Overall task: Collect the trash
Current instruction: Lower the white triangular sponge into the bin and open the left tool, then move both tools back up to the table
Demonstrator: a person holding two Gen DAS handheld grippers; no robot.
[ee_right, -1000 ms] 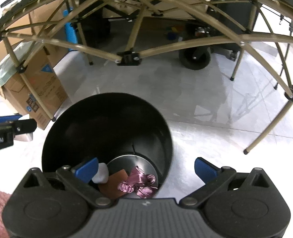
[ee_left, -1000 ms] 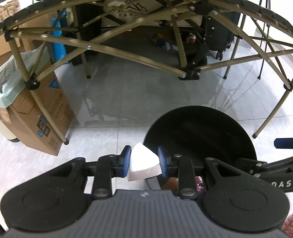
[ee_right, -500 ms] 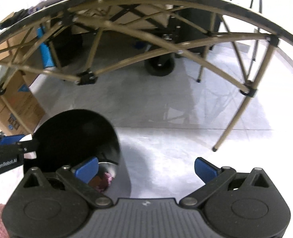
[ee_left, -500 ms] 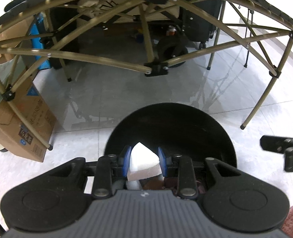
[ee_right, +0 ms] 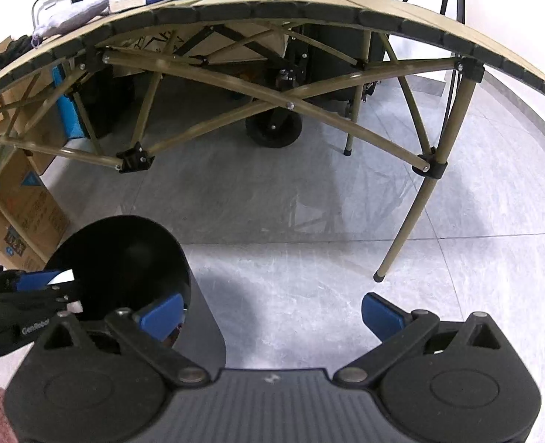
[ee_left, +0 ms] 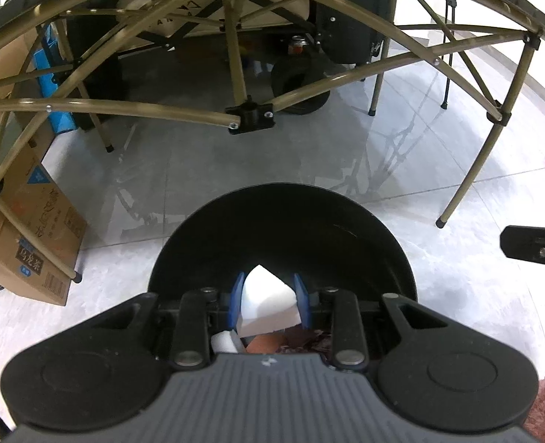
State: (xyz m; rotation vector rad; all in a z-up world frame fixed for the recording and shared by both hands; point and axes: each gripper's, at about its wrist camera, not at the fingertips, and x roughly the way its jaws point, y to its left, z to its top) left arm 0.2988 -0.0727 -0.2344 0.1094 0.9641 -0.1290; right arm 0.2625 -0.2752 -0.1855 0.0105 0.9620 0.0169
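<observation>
1. Left wrist view: the left claw [ee_left: 266, 304] pinches a white foam piece [ee_left: 267, 304] between its blue pads. The piece hangs over the open mouth of the black bin [ee_left: 364, 236], low in the middle of the frame. More trash lies at the bottom of the bin: a white lump [ee_left: 224, 343] and some brown and pink bits.

2. What could go wrong: I think the piece is light, so it could stick to one pad when the claw lets go and miss the drop. The bin rim sits close under the pads, so a low dip could bump the rim and tip the bin.

3. Room in this view: the grey floor [ee_left: 235, 177] beyond the bin is bare. The table legs [ee_left: 468, 181] stand well apart from the bin, on the right of the frame.

4. Right wrist view: the right claw [ee_right: 272, 313] is spread wide and holds nothing. It hangs over bare floor, just right of the bin [ee_right: 124, 254]. The left claw [ee_right: 51, 284] shows at the lower left with the white piece.

5. Room in this view: the table [ee_right: 309, 11] fills the top of the frame, with things piled on it. A cardboard box [ee_right: 21, 214] stands near the bin at the left edge. The two claws are close, so a quick swing could knock them together.
</observation>
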